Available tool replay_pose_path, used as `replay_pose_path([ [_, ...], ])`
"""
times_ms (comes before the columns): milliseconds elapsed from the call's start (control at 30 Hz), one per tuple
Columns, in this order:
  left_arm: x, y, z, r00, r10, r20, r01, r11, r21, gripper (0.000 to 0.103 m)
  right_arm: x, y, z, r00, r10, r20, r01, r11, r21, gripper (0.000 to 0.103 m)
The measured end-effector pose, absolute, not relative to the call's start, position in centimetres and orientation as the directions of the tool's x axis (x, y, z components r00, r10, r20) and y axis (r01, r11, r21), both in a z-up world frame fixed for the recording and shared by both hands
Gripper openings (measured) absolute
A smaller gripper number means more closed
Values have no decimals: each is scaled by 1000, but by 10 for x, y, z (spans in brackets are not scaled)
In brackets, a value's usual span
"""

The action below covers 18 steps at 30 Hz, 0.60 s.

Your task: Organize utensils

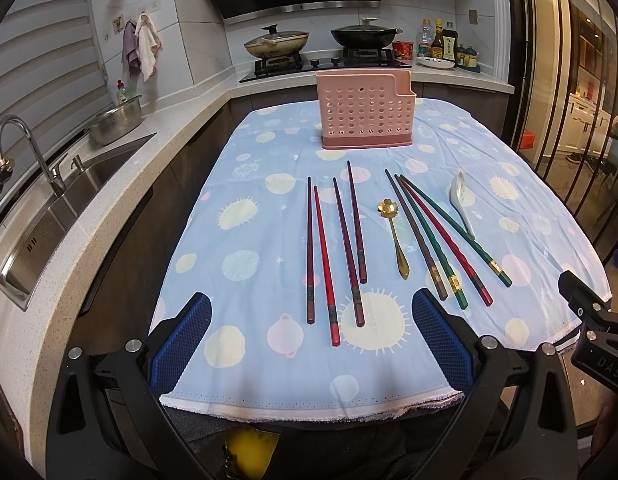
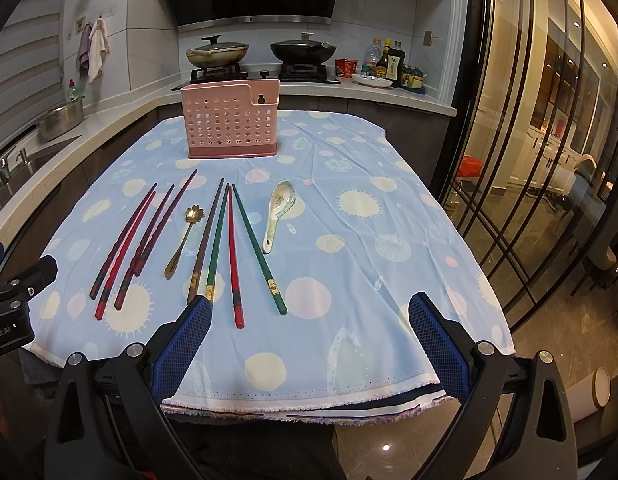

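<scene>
A pink perforated utensil holder [image 1: 365, 110] [image 2: 231, 120] stands upright at the far end of the blue tablecloth [image 1: 269, 216] [image 2: 369, 248]. Several red and dark chopsticks [image 1: 336, 246] [image 2: 139, 236] lie left of a gold flower spoon [image 1: 395, 236] [image 2: 184, 240]. Several green, red and brown chopsticks [image 1: 437, 236] [image 2: 231, 248] lie to its right. A white ceramic spoon [image 1: 461, 200] [image 2: 279, 212] lies furthest right. My left gripper [image 1: 311, 332] is open above the near edge, empty. My right gripper [image 2: 309, 336] is open and empty too.
To the left runs a counter with a steel sink [image 1: 69, 208], faucet [image 1: 25, 148] and metal bowl [image 1: 117, 120]. Behind the table a stove carries two pans [image 1: 321, 40]; bottles [image 1: 441, 44] stand beside it. Glass doors [image 2: 549, 160] close the right side.
</scene>
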State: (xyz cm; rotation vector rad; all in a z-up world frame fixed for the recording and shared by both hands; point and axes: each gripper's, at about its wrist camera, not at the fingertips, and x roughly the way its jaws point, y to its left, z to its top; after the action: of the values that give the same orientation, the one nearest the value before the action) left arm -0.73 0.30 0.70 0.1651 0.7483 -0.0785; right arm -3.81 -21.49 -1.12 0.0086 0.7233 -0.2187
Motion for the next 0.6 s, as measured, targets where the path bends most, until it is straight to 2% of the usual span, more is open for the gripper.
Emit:
replay_pose_path([
  [600, -8, 3, 8, 731, -14, -682, 132, 984, 122, 96, -39, -216, -12, 729, -191, -657, 199, 978, -64, 95],
])
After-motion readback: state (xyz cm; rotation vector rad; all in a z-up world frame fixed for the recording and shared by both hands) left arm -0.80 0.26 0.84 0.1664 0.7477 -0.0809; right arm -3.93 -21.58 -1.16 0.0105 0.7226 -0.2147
